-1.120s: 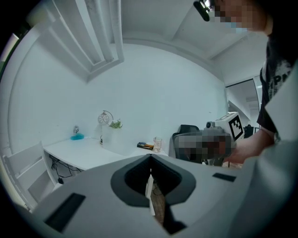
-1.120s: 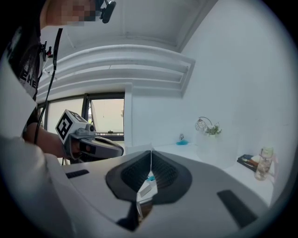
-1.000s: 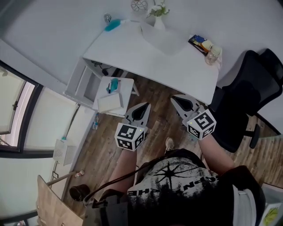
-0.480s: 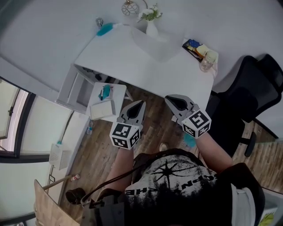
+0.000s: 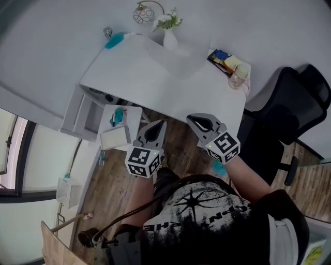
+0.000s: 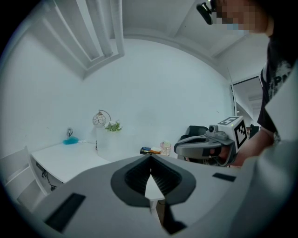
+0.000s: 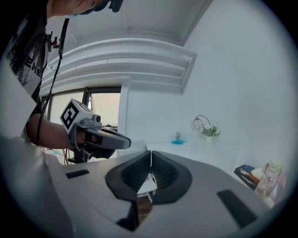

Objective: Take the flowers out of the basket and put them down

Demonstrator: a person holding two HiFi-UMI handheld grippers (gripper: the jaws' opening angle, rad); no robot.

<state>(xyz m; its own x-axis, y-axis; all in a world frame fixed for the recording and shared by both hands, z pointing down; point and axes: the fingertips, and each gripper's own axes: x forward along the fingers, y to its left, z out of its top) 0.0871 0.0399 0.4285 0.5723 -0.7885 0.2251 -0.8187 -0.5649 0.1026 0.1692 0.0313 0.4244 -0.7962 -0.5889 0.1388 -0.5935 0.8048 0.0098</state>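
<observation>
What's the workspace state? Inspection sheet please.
Surface: white table, mostly bare.
Job's things: flowers at the back edge by the wall, pale translucent container in front of them; untouched.
Clutter: teal brush, wire ball, tray, jar.
Grippers: left tongs and right tongs shut, empty, over the floor short of the table.
Cables: black cable at the person's waist.
Surroundings: black chair, white stool, window.

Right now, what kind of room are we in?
Probably a home office or study: a white desk against the wall, a black office chair beside it, and flowers in a vase on the desk. The floor is wood plank.
</observation>
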